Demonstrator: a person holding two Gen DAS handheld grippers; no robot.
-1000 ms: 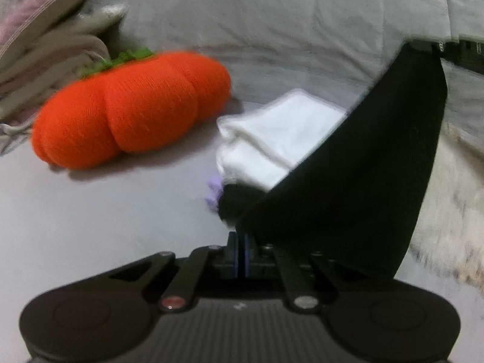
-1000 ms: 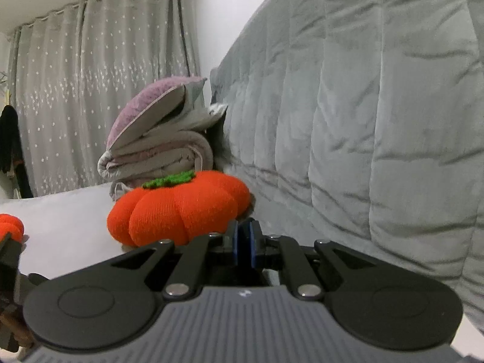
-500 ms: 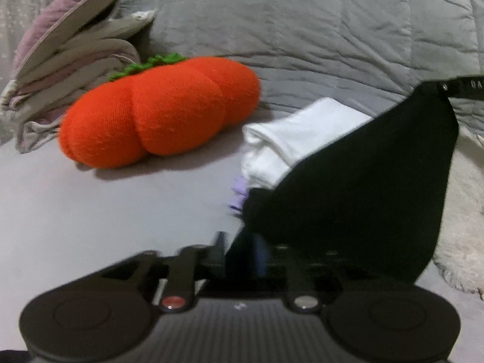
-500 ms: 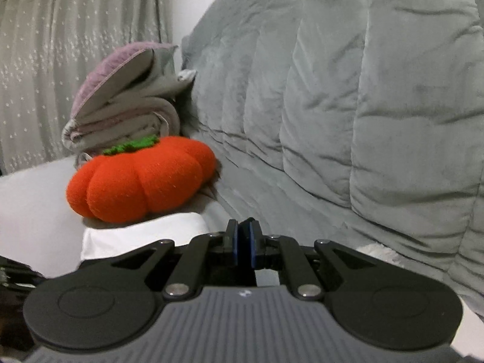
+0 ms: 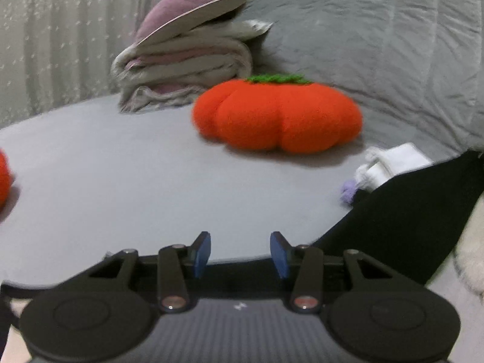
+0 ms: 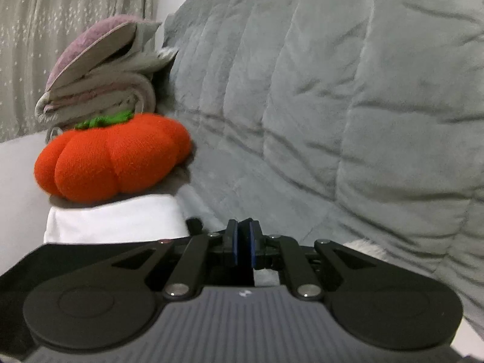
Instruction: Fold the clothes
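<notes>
Left claw (image 5: 240, 254) opening, empty; right claw (image 6: 243, 243) pinched on black garment (image 6: 75, 257)

Pumpkin cushion (image 5: 278, 115) orange; garment (image 5: 408, 220) black; quilt (image 6: 332, 106) grey

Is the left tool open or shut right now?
Open and still opening: the left tool shows bare sheet between its blue pads, gripping nothing.

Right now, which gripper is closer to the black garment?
Right. The right gripper is shut right over the black garment, though the pinch itself is hidden. The left gripper is opening with nothing between its fingers, off to the garment's left.
</notes>
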